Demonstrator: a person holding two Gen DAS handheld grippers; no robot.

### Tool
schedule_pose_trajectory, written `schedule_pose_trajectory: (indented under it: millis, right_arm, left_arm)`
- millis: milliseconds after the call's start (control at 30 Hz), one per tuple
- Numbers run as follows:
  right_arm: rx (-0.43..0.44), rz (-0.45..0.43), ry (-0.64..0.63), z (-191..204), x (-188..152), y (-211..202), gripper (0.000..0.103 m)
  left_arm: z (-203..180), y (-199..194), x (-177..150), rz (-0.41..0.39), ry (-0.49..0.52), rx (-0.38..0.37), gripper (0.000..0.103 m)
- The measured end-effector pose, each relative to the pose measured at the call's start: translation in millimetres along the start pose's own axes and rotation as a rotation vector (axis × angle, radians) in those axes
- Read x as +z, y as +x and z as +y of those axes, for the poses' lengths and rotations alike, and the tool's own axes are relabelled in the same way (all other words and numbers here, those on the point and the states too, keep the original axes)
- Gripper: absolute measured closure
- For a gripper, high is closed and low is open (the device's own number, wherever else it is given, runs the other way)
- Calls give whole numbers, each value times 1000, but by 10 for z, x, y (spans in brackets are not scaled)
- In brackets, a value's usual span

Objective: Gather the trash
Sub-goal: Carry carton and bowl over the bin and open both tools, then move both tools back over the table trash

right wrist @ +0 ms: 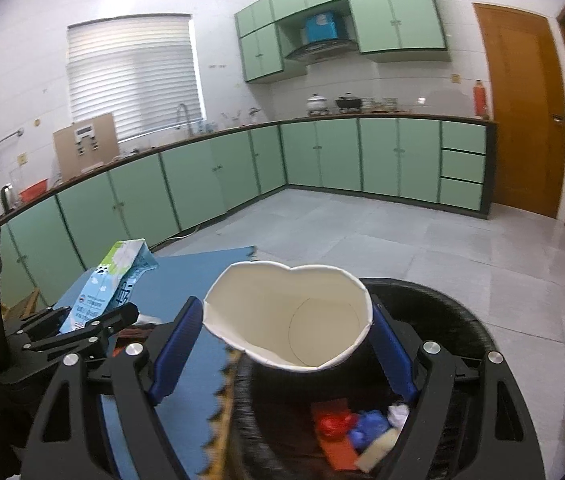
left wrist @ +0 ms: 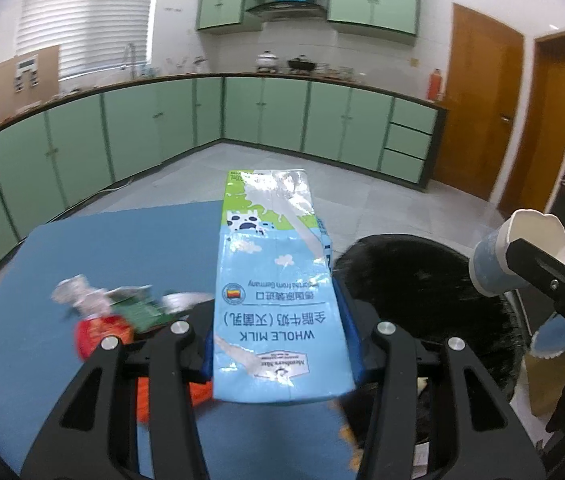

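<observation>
My left gripper (left wrist: pixel 280 344) is shut on a light blue whole-milk carton (left wrist: pixel 274 288) and holds it above the blue mat (left wrist: pixel 130 248), beside the black trash bin (left wrist: pixel 422 280). The carton also shows in the right wrist view (right wrist: pixel 110 284). My right gripper (right wrist: pixel 286 344) is shut on a squashed white paper cup (right wrist: pixel 286 320) and holds it over the open bin (right wrist: pixel 442 320). The cup also shows in the left wrist view (left wrist: pixel 518 252). Red, blue and white trash (right wrist: pixel 354 428) lies inside the bin.
Crumpled foil and red and green wrappers (left wrist: pixel 106 312) lie on the mat at the left. Green kitchen cabinets (left wrist: pixel 162 120) run along the far walls. Wooden doors (left wrist: pixel 486 100) stand at the right. A cardboard box (left wrist: pixel 546 380) sits beside the bin.
</observation>
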State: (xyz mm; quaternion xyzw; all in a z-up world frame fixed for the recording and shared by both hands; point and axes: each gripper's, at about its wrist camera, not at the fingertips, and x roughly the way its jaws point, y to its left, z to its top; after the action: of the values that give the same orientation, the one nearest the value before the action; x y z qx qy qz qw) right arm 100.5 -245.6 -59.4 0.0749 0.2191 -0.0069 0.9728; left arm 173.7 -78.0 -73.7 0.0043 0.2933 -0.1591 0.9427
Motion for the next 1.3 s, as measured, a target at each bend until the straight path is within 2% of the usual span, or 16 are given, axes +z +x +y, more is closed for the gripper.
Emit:
schedule_pose_trajectory:
  millis: [300, 733, 900, 967, 1000, 1033, 1100, 1300]
  right_arm:
    - [-77, -2, 24, -584, 12, -31, 23]
    - [-139, 53, 89, -1232, -112, 216, 23]
    - [-156, 80, 109, -1407, -180, 322, 19]
    - [-169, 87, 116, -1465, -210, 348, 18]
    - [-172, 91, 121, -1467, -222, 354, 17]
    - [-178, 93, 127, -1503, -239, 354, 15]
    - [-196, 93, 145, -1545, -270, 342, 9]
    - [-207, 92, 168, -1501, -276, 264, 6]
  left_arm:
    - [-593, 399, 66, 14, 55, -96, 57]
    - [-1209, 977, -94, 74, 114, -153, 57]
    - [-1310, 1105, -101, 101, 130, -184, 56]
    - [-1309, 1108, -84, 102, 130, -199, 49]
    - [-1321, 1105, -78, 100, 133, -201, 41]
    - [-1310, 1083, -81, 91, 139, -199, 37]
    - [-1284, 1057, -95, 87, 149, -198, 37]
    - [-1075, 926, -66, 75, 125, -171, 34]
